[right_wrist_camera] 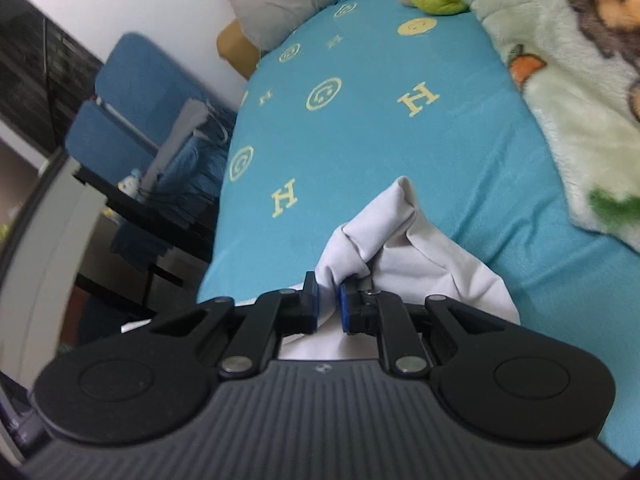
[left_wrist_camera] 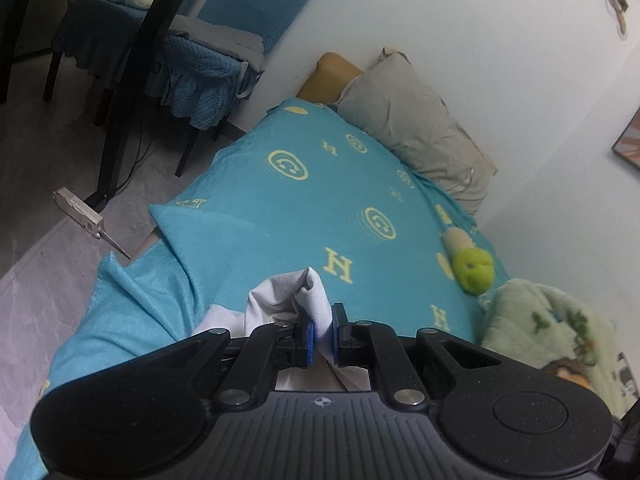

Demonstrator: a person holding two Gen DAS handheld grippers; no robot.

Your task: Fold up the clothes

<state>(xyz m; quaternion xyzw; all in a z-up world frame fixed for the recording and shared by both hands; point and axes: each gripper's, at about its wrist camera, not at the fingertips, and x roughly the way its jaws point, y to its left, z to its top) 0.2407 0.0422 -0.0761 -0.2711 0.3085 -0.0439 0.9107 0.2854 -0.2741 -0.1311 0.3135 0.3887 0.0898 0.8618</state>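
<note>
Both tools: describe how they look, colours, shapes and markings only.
The left tool and right tool look alike: matte black linkage arms with silver pivot pins, blue pads on the fingers, two round black discs at the sides, and a ribbed dark grey body bearing a small crosshair mark. No cables or sleeves show.

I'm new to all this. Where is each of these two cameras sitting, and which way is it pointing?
Left wrist view: sits on the left tongs, looking forward along them over the turquoise blanket toward a grey pillow; the black tongs pinch a white garment.
Right wrist view: sits on the right tongs, facing across the same bed; these tongs also pinch the white garment.
Both share the blanket, pillow, green plush toy and blue chair.
</note>
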